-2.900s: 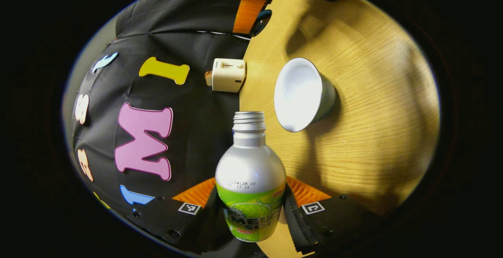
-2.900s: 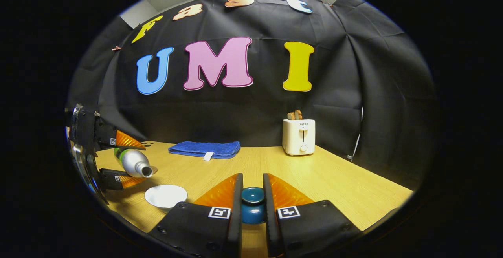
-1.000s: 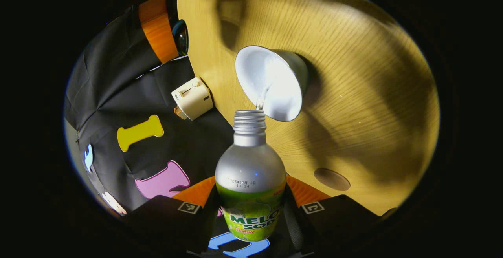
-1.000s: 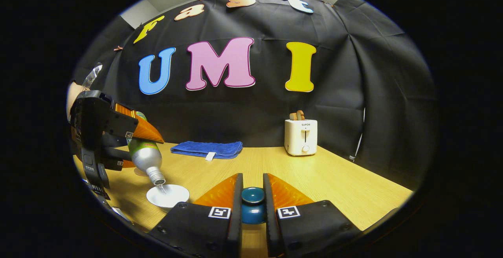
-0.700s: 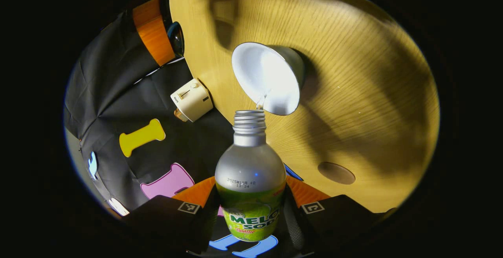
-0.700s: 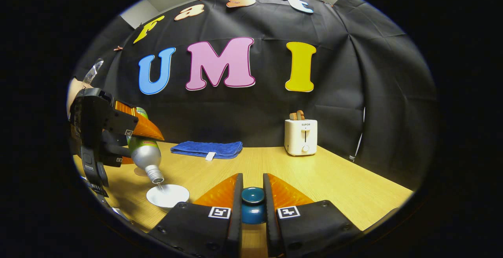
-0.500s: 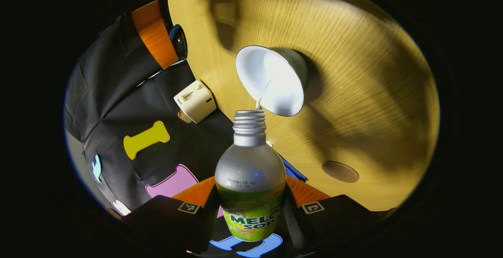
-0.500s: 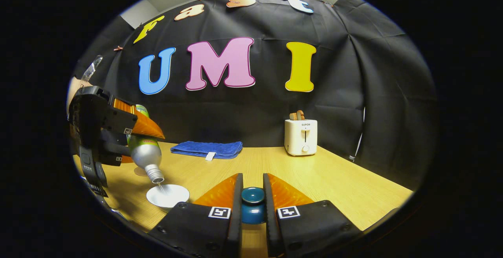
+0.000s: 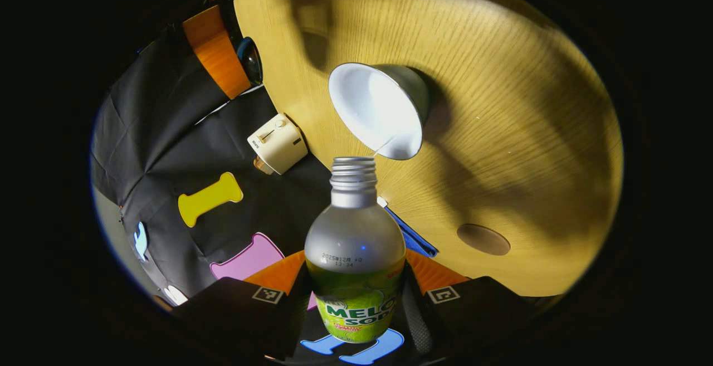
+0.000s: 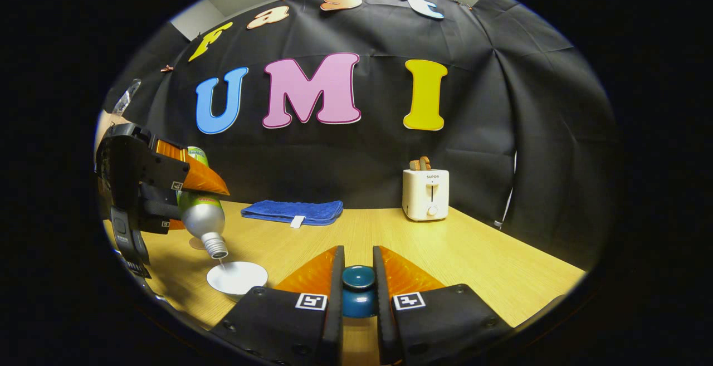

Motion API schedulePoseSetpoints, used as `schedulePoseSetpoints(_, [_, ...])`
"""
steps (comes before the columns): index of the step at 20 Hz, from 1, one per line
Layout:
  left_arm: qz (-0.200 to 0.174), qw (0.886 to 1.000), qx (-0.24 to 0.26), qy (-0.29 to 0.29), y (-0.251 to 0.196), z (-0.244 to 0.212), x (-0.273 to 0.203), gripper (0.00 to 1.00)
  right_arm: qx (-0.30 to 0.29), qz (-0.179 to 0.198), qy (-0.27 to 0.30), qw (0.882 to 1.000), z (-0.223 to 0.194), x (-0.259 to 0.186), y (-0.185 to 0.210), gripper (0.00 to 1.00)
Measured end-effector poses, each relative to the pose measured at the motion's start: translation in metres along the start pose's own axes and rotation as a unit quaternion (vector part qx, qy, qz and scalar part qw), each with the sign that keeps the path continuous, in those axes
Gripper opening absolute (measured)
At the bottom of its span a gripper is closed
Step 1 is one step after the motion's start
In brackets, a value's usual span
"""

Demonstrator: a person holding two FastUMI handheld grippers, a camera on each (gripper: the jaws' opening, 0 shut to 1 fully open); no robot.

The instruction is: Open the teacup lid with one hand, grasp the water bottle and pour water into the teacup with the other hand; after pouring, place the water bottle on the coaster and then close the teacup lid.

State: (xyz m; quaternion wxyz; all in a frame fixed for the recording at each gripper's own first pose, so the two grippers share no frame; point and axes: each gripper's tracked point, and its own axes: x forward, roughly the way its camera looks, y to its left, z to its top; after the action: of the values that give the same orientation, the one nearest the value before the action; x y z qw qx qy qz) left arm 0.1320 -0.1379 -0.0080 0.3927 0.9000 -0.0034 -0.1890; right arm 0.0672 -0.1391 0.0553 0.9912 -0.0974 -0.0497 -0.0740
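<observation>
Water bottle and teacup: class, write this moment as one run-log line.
step: pouring | left claw: grips water bottle, tilted mouth-down over teacup | right claw: holds teacup lid off cup | coaster: bare

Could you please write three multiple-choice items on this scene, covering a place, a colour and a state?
1. Where is the coaster?
A. bare on the table
B. under the teacup
C. on the toaster

2. What colour is the folded cloth?
A. red
B. blue
C. white

3. How is the water bottle held?
A. upright
B. lying on the table
C. tipped mouth-down over the teacup

Key: 1 A, nothing stands on it; 2 B, blue by the wall; 3 C, the left gripper grips it, a thin stream falling, while the right gripper grips the lid.
</observation>
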Motion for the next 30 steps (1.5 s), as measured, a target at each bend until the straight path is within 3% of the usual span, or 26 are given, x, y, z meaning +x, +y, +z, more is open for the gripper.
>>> schedulePoseSetpoints(14, [0.009,1.000,-0.023,-0.017,0.000,0.003,-0.001,0.78,0.000,0.000,0.000,1.000,0.000,0.000,0.000,0.29])
schedulePoseSetpoints(18, [0.040,0.991,-0.118,-0.047,-0.009,0.011,0.000,0.78,0.000,0.000,0.000,1.000,0.000,0.000,0.000,0.29])
schedulePoseSetpoints(20, [0.052,0.976,-0.207,-0.047,-0.016,0.006,0.001,0.78,0.000,0.000,0.000,1.000,0.000,0.000,0.000,0.29])
schedulePoseSetpoints(22, [0.058,0.943,-0.325,-0.035,-0.022,-0.017,-0.011,0.78,0.000,0.000,0.000,1.000,0.000,0.000,0.000,0.29])
schedulePoseSetpoints(24, [0.058,0.895,-0.442,-0.023,-0.030,-0.037,-0.015,0.78,0.000,-0.003,0.000,1.000,0.000,0.000,-0.001,0.29])
schedulePoseSetpoints(28, [0.081,0.772,-0.631,-0.014,-0.041,-0.077,-0.023,0.78,0.000,-0.008,-0.001,1.000,0.000,0.000,-0.003,0.29])
schedulePoseSetpoints(30, [0.096,0.694,-0.714,-0.018,-0.045,-0.096,-0.026,0.77,0.000,-0.014,-0.001,1.000,0.000,0.000,-0.005,0.29])
